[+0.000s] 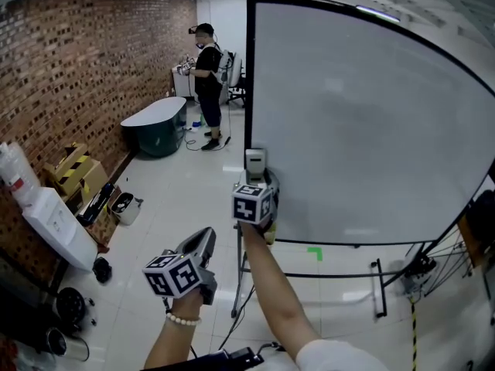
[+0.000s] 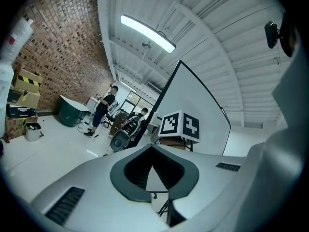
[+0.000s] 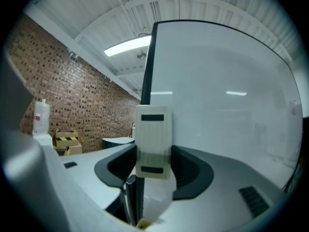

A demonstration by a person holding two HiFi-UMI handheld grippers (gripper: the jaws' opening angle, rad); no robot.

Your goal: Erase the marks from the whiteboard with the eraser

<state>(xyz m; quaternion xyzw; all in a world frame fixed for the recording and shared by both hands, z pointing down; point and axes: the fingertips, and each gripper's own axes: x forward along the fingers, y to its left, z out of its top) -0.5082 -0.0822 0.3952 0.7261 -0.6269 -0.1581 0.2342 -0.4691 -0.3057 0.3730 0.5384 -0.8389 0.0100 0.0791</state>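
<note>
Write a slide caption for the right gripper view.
Right gripper holds the eraser upright near the left edge of the whiteboard.

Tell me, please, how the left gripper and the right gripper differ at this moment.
The right gripper is shut on the eraser; the left gripper is shut on nothing. The right gripper is raised beside the whiteboard, near its left edge; the left gripper hangs lower, away from the board. Both carry a cube with square markers.

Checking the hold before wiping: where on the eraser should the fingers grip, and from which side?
The right gripper seems to have it right: across the two long edges of the eraser, at its lower end, coming from below. It stands upright, so its upper part sticks out free for the whiteboard.
</note>
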